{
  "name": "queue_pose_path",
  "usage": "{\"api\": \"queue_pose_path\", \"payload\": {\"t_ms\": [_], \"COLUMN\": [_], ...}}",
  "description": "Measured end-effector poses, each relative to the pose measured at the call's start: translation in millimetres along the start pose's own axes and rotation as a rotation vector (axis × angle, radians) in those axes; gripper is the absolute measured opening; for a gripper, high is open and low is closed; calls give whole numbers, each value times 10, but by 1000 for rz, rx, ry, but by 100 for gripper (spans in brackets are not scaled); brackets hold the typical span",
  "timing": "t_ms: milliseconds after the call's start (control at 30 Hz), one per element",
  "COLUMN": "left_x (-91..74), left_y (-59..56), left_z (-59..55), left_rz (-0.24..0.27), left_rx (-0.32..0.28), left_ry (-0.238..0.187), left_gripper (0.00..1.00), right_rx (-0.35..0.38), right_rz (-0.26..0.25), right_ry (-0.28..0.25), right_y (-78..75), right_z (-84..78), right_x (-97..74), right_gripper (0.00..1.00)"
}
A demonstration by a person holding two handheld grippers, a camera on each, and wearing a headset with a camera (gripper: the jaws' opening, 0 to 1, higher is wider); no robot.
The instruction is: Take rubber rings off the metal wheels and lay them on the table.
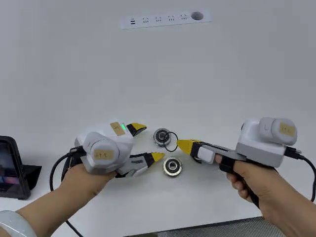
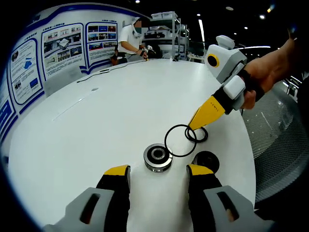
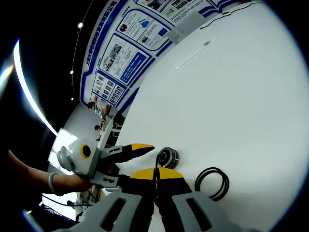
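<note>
the right gripper (image 1: pixel 185 145) has its jaws closed on a thin rubber ring (image 2: pixel 165 141), pinched edge-on between the yellow tips. from that pinch the loop reaches away toward the left gripper (image 1: pixel 146 142), and its far edge sits just beside the wheel (image 2: pixel 158 157). it looks free of the groove, though contact with the rim cannot be ruled out. the laid rings (image 3: pixel 198 183) rest on the table (image 1: pixel 222 74) just beside the right gripper's tips, on the side away from the wheel, so the put-down spot is likely nearest this hand. the right gripper is held low and nearly level, pointing at the left one. the left gripper's jaws are spread wide, the wheel just ahead between them. a second wheel (image 1: pixel 172 166) lies nearer the person.
</note>
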State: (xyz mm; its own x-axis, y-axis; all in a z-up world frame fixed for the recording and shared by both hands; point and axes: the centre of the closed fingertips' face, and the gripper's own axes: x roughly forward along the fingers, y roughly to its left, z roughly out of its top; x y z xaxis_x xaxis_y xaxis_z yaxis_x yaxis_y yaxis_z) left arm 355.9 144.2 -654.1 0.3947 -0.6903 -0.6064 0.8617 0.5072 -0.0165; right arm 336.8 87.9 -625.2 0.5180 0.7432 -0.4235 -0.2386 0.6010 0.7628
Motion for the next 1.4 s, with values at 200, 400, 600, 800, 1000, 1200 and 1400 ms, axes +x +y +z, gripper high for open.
{"api": "queue_pose_path", "payload": {"t_ms": [200, 400, 600, 800, 1000, 1200, 1400], "left_x": [-18, -29, -41, -52, -75, -120, -200], "left_y": [-5, -14, -10, -7, -5, -23, -51], "left_z": [-15, -29, -42, -37, -53, -79, -93], "left_rz": [1, 2, 4, 5, 7, 10, 14], "left_rx": [-5, -5, -2, -2, -7, -9, -18], "left_ry": [1, 7, 12, 12, 13, 15, 7], "left_gripper": [48, 48, 47, 47, 47, 46, 46], "right_rx": [29, 44, 49, 31, -49, -103, -145], "right_rz": [-38, -71, -100, -134, -160, -178, -173], "right_ry": [-19, -26, -24, -7, 24, 38, 42], "right_y": [-155, -281, -379, -489, -500, -537, -485], "right_z": [-14, -32, -58, -109, -133, -134, -134], "right_x": [-178, -305, -351, -371, -388, -409, -444], "right_gripper": [2, 2, 2, 4, 7, 10, 13]}}
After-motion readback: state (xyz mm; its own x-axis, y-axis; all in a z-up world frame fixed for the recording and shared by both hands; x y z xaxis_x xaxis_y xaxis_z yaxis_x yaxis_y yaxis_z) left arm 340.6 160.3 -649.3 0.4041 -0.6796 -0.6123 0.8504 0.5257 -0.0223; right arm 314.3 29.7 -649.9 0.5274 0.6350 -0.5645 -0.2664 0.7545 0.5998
